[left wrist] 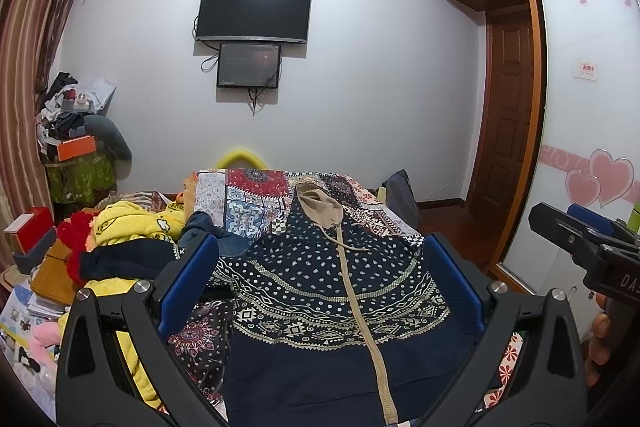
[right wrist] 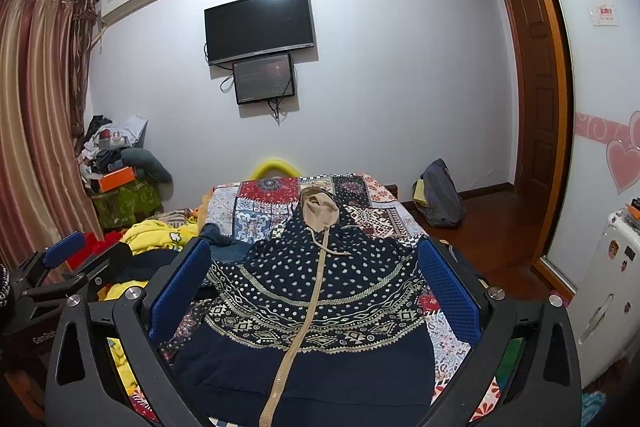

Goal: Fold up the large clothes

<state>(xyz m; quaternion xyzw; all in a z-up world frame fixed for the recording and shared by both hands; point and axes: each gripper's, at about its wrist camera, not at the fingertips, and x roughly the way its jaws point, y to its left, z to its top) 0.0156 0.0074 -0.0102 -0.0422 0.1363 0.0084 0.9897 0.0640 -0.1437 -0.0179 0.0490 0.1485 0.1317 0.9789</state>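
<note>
A navy hooded jacket (left wrist: 320, 291) with white dots, patterned bands and a tan zipper lies flat on the patchwork bedspread (left wrist: 248, 203), hood with tan lining pointing away. It also shows in the right wrist view (right wrist: 316, 291). My left gripper (left wrist: 320, 287) is open and empty above the jacket's lower half. My right gripper (right wrist: 316, 287) is open and empty above the same area. The right gripper shows at the right edge of the left wrist view (left wrist: 580, 239); the left gripper shows at the left edge of the right wrist view (right wrist: 80, 259).
A heap of yellow, red and dark clothes (left wrist: 120, 239) lies left of the jacket. Boxes and clutter (left wrist: 72, 131) stand in the left corner by the curtain. A backpack (right wrist: 440, 195) sits on the wood floor at right. A wardrobe (left wrist: 592, 107) is on the right.
</note>
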